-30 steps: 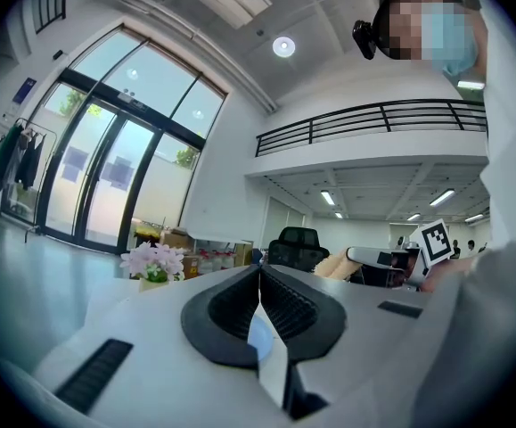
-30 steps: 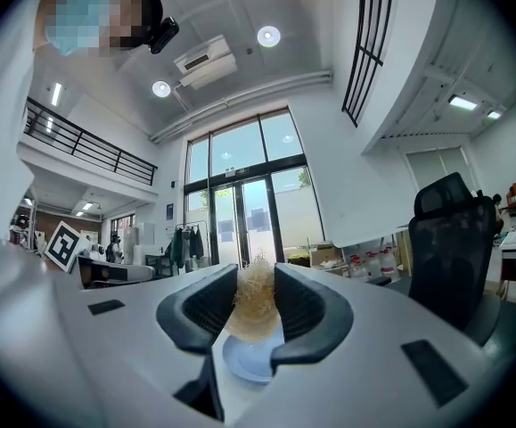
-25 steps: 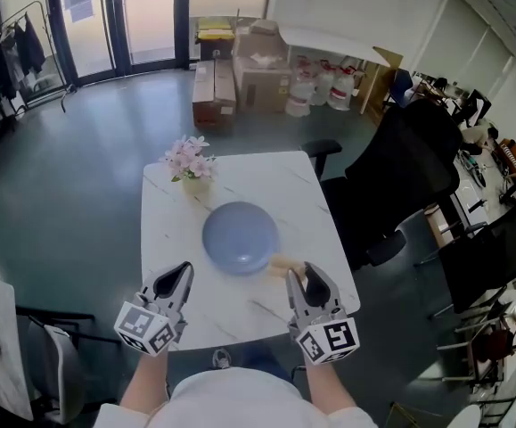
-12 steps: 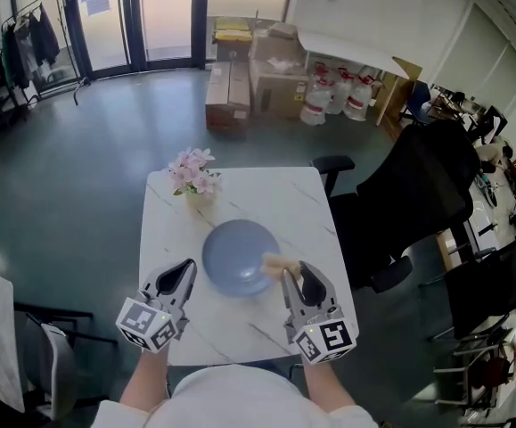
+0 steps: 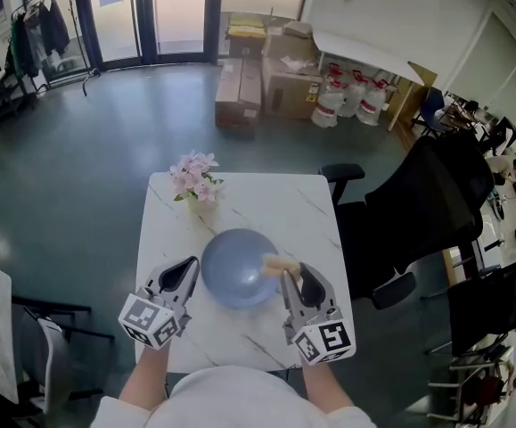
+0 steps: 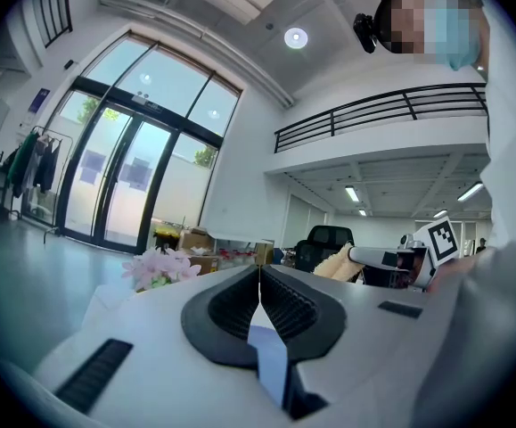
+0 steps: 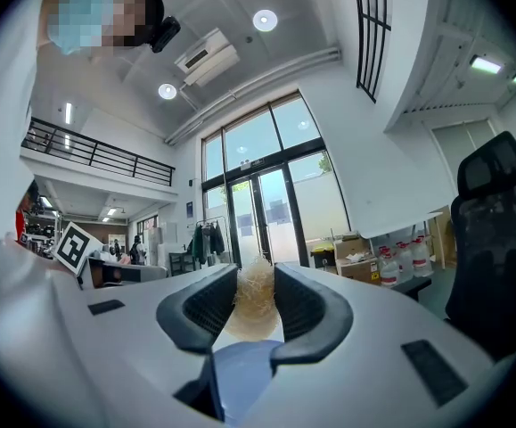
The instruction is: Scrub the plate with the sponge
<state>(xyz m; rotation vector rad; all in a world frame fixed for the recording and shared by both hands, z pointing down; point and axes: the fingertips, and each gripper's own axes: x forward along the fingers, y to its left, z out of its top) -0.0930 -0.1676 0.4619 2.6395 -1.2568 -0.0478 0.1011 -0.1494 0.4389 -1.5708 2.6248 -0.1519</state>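
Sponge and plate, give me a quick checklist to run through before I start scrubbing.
1. Sponge gripped: ok. The right gripper has its jaws pressed on it from both sides.
2. Sponge at the plate: ok. In the head view it sits over the plate's right rim.
3. Sponge touching the plate: cannot tell.
4. Plate steadied: not ok. The left gripper is shut and empty, beside the plate's left edge and not holding it.
5. Plate placed: ok. It lies on the table between both grippers.
6. Flowers out of the way: ok. They stand behind the plate, apart from it.
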